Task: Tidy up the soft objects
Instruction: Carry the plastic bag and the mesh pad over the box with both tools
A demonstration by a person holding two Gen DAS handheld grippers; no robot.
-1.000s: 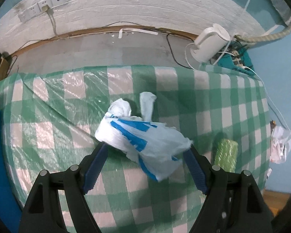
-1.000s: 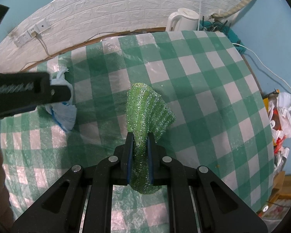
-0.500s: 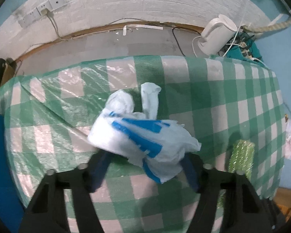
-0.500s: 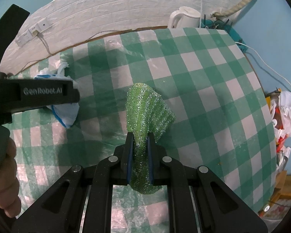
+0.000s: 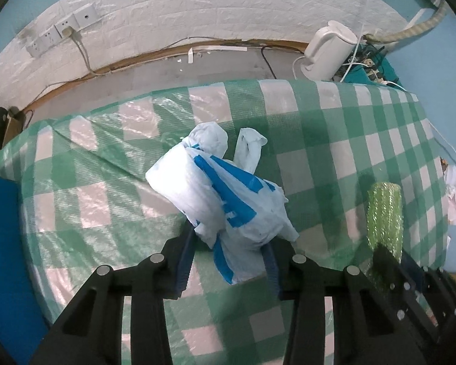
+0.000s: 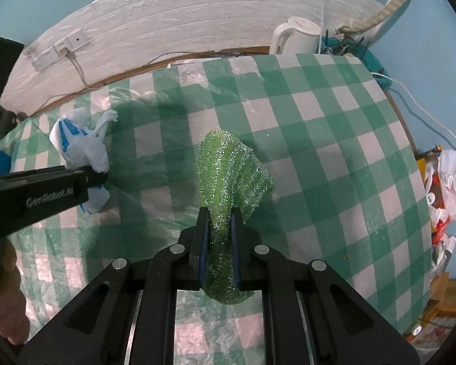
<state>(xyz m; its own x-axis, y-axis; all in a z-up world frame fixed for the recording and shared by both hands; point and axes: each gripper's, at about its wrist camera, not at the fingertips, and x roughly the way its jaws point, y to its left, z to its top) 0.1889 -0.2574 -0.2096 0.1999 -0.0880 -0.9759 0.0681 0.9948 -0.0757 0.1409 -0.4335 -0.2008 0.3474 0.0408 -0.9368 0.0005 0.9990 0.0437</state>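
one crinkled white plastic bag (image 5: 225,200) with blue print, knotted, near the tabletop (image 5: 334,140) far-left corner; left gripper (image 5: 228,261) jaws closing around it, seemingly touching. one glittery green knitted cloth (image 6: 228,179), mid-tabletop, pinched tight in the right gripper (image 6: 219,243).

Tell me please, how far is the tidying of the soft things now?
Nothing looks put away yet. The right gripper is shut on the green cloth. The left gripper has just been closing around the plastic bag on the tablecloth. Both still need placing.
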